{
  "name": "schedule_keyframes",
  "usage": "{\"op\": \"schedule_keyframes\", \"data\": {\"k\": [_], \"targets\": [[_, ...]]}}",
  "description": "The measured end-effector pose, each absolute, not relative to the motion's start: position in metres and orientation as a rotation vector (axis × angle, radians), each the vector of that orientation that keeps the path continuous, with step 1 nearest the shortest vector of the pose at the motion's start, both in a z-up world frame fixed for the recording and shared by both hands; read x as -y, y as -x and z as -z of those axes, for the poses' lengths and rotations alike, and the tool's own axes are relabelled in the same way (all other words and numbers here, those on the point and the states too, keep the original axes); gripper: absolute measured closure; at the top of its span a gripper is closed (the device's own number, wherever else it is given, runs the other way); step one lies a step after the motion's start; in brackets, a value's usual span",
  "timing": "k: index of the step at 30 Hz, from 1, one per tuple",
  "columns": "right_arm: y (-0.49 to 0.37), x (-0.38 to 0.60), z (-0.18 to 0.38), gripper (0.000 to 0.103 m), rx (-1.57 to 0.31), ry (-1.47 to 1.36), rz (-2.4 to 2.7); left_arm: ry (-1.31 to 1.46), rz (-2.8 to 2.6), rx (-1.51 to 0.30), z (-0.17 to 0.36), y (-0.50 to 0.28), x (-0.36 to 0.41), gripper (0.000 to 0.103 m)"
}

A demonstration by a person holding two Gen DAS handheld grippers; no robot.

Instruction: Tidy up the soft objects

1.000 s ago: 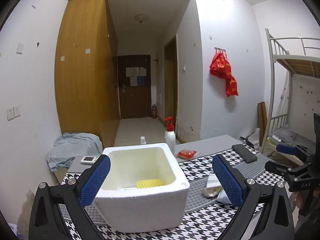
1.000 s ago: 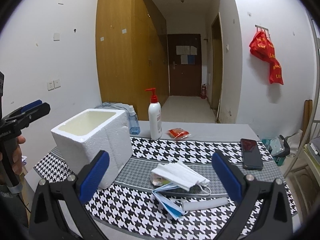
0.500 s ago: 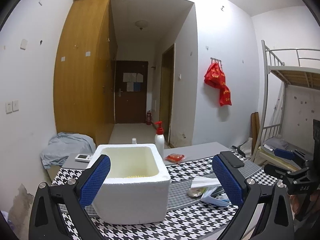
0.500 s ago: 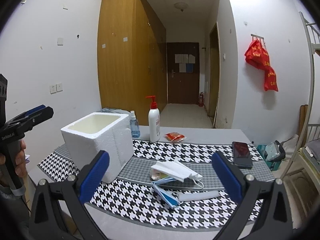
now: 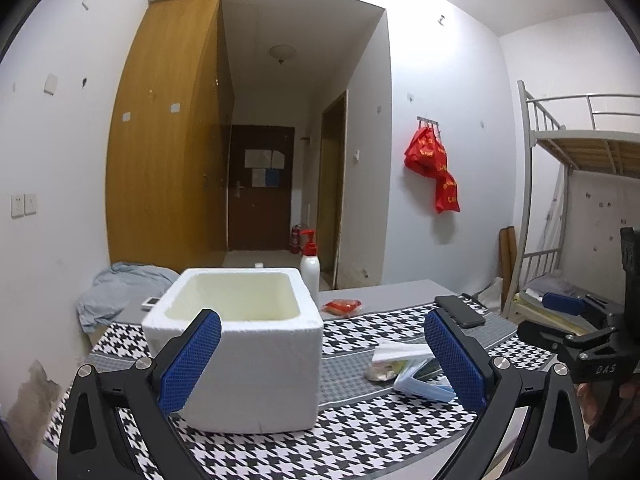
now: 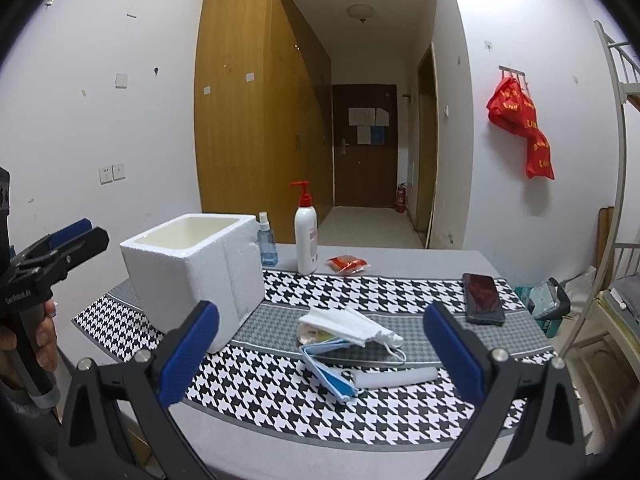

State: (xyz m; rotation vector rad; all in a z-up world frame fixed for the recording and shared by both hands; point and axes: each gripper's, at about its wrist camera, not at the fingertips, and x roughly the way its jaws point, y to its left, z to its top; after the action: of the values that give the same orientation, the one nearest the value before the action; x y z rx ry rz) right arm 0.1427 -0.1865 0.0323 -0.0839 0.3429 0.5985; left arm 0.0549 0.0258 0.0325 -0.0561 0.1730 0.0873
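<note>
Right wrist view: a white foam box [image 6: 192, 272] is seen on the counter [image 6: 400, 256], with face masks [image 6: 344, 328] piled beside it on the houndstooth cloth [image 6: 280, 384]. A pump bottle [image 6: 306, 240], spray bottle [image 6: 267, 246] and phone [image 6: 482, 298] are set behind. The right hand-held gripper [image 6: 320, 360] is held wide open above the near edge, empty; the left hand-held gripper [image 5: 320, 360] is likewise spread before the box.

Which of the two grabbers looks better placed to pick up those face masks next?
Probably the right gripper. It is open and the masks lie directly ahead between its fingers. The left gripper, also open, faces the foam box, with the masks off to its right.
</note>
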Motion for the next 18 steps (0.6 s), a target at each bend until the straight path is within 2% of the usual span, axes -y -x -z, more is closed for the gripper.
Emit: {"op": "schedule_keyframes", "data": {"k": [9,18], "targets": [[-0.140,0.188,-0.024,0.000,-0.358,0.082,-0.576,0.071,-0.041,-0.227,-0.013,-0.063,-0.015,0.001],[-0.139,0.182,-0.028,0.000,-0.358,0.088,-0.535,0.090,0.002,-0.251,-0.016,-0.070,-0.022,0.001]]}}
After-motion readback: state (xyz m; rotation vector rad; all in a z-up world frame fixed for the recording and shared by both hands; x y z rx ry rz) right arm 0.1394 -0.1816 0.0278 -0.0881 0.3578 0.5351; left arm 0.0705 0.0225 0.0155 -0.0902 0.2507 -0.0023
